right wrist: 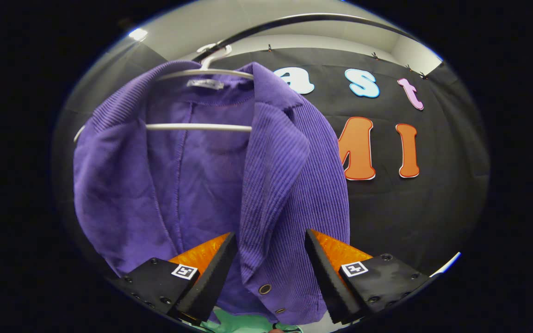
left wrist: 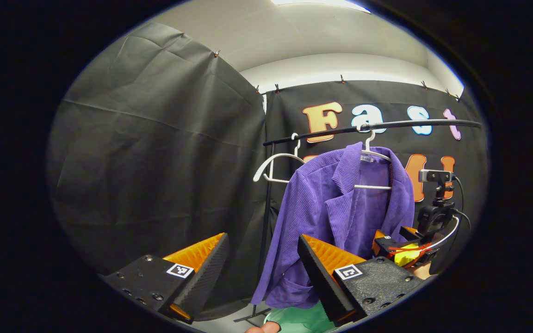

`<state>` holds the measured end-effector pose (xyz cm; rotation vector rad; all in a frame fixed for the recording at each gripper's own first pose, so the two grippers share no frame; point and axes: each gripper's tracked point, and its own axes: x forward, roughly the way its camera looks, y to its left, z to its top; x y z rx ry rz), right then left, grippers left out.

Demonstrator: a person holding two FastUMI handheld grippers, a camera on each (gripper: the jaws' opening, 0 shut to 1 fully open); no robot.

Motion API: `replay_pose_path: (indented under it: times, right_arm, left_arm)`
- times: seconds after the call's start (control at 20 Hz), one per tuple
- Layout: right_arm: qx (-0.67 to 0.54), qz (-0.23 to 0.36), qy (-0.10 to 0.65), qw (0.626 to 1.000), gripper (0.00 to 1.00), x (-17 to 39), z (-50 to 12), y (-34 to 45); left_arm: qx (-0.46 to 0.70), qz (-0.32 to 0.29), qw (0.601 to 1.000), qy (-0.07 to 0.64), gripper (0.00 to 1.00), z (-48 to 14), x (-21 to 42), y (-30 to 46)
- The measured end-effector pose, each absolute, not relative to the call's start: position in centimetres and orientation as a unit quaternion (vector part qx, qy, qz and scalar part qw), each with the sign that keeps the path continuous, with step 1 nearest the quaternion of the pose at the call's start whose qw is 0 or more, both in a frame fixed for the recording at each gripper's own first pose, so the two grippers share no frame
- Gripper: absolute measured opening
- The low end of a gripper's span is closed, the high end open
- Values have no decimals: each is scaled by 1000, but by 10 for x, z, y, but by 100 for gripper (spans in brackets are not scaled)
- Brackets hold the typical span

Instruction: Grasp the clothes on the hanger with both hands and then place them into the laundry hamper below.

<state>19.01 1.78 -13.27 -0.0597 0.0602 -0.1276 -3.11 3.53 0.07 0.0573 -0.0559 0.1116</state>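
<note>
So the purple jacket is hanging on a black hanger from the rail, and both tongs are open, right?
Not quite: the hanger is white, not black, as the right gripper view shows. The purple jacket does hang from the rail, and both the left tongs and right tongs are open.

Bright ceiling light, sharp focus, fisheye-bent edges.
</note>
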Motion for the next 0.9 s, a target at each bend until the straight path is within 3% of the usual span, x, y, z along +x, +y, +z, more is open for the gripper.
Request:
replay_pose_path:
  times: [0.05, 0.1, 0.3, 0.35, 0.5, 0.6, 0.7, 0.75, 0.8, 0.9]
  right_arm:
    - [-28, -73, 29, 996, 97, 197, -133, 11]
    - [-30, -94, 30, 995, 89, 203, -133, -2]
    - [3, -89, 43, 995, 18, 200, -130, -22]
    - [10, -71, 41, 997, 11, 199, -126, -20]
    - [16, -13, 46, 999, 7, 181, -122, -10]
    - [5, -5, 35, 999, 12, 165, -113, -16]
    - [-6, 6, 27, 1000, 7, 153, -102, -16]
    - [-12, 11, 22, 1000, 11, 149, -96, -18]
    - [-17, 17, 18, 1000, 7, 145, -89, -19]
    - [-20, 25, 11, 999, 11, 133, -76, -23]
  left_arm:
    - [30, 58, 997, -30, 92, 1, -31, 37]
    - [29, 58, 997, -31, 92, 1, -32, 37]
    - [11, 42, 999, -33, 96, -2, -29, 29]
    - [7, 38, 999, -29, 96, -5, -24, 26]
    - [3, 11, 1000, -7, 92, -22, -6, 5]
    - [2, -10, 1000, 7, 92, -33, 6, -12]
    - [-5, -32, 999, 21, 93, -45, 20, -35]
    - [-11, -44, 999, 29, 92, -52, 27, -48]
    - [-18, -59, 997, 37, 96, -59, 35, -63]
    - [-36, -88, 994, 53, 96, -77, 51, -96]
